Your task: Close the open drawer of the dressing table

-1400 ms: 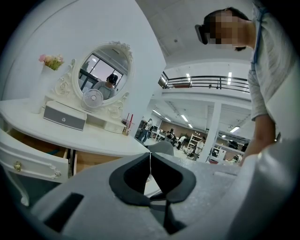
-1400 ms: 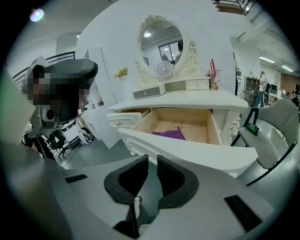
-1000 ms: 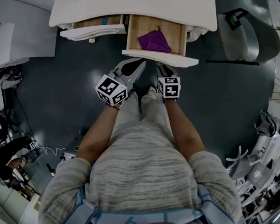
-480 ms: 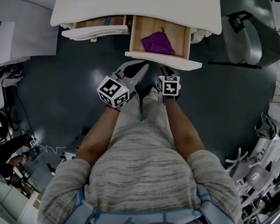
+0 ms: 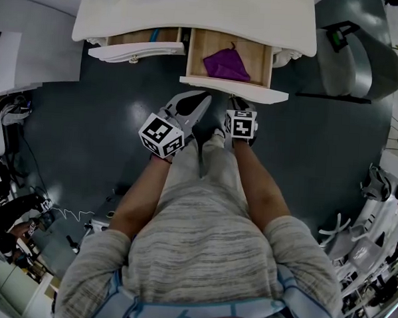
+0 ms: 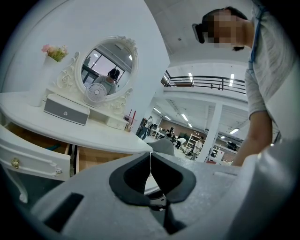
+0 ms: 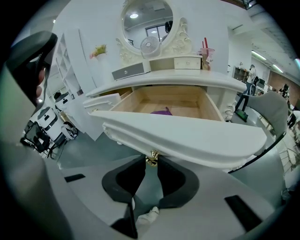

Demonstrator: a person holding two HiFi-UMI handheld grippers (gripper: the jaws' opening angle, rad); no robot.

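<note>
The drawer (image 5: 232, 88), pale wood behind a curved white front, is pulled out from under the white surface (image 5: 193, 15). A purple cloth (image 5: 226, 63) is held inside. Its small gold knob (image 7: 152, 158) is pinched by the right hand-held gripper (image 7: 149, 162). Just beside it, the left hand-held gripper (image 5: 203, 97) is angled, jaws pressed together, empty.

dark grey floor (image 5: 80, 135) | grey chair (image 5: 354, 57), perhaps, at right | ceiling strip lights (image 6: 235, 131) | white wall (image 6: 93, 18)
</note>
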